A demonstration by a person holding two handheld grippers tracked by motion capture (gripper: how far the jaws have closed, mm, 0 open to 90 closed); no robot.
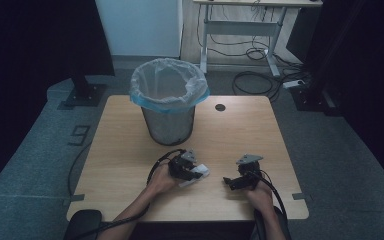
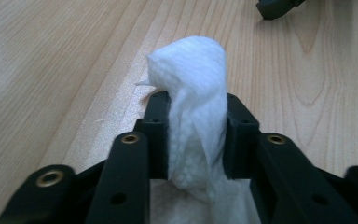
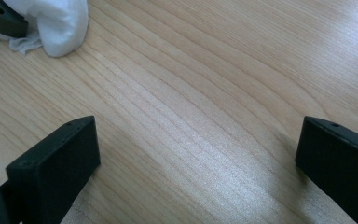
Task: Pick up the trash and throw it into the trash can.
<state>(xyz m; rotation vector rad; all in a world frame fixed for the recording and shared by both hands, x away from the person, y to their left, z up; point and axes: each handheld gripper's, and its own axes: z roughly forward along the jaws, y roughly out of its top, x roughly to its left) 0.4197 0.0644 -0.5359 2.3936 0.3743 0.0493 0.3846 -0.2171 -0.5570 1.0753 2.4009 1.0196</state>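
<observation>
We saw the left claw (image 2: 196,135) clamped on a crumpled white tissue (image 2: 193,93), low over the wooden tabletop (image 1: 130,150), near the front edge. The right claw (image 3: 198,158) hung spread wide over bare wood, just beside it. A lined wastebasket (image 1: 169,100) stood farther back on the tabletop

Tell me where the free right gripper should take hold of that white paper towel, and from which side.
Judging from the frames, grip the bunched hump of the paper towel that stands past the left gripper, whose jaws pinch its middle. Bring the open right gripper in low from the towel's free end, jaws astride the hump: it is soft, raised off the table and unobstructed there.
</observation>
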